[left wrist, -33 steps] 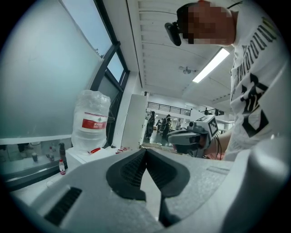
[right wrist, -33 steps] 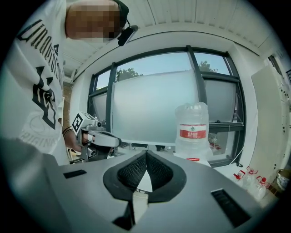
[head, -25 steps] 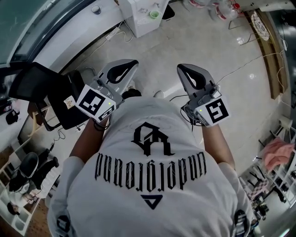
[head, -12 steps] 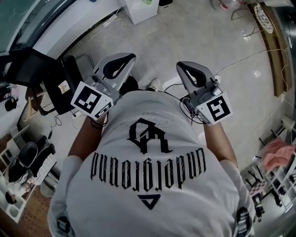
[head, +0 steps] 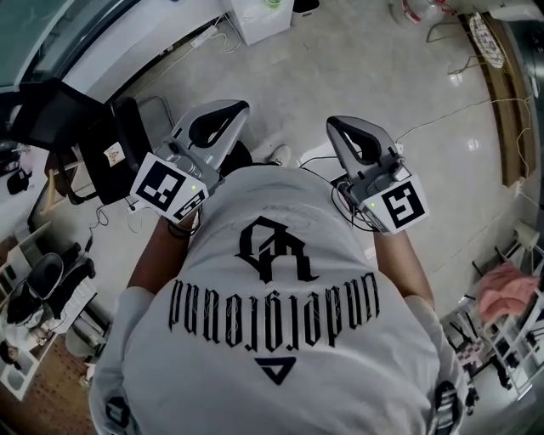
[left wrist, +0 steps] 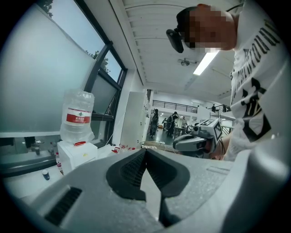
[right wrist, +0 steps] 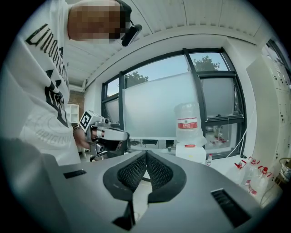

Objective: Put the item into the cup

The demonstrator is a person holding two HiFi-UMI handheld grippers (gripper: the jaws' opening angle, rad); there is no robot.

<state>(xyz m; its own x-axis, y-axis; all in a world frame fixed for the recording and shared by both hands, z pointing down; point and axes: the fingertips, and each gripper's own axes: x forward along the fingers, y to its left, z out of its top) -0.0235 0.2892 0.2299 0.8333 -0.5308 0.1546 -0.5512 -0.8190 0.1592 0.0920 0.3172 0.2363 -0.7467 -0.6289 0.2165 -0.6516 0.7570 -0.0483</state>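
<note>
No cup and no item to put in it show in any view. In the head view my left gripper point(head: 240, 108) and right gripper point(head: 333, 124) are held side by side at waist height in front of the person's white printed shirt point(head: 272, 297), above the pale floor. Both are shut with nothing between the jaws. The left gripper view shows its own jaws point(left wrist: 145, 150) closed tip to tip, with the right gripper point(left wrist: 195, 141) beyond them. In the right gripper view the jaws point(right wrist: 146, 152) also meet, and the left gripper point(right wrist: 109, 134) hangs off to the left.
A black chair point(head: 110, 153) stands left of the person. A white cabinet point(head: 255, 17) is at the far top edge, and a water dispenser with its bottle point(left wrist: 77, 116) point(right wrist: 188, 123) stands by the windows. Cables point(head: 442, 119) trail over the floor at right.
Both grippers stay shut and keep their places in front of the body. The head view has drifted, so the white cabinet has slid toward the top edge.
</note>
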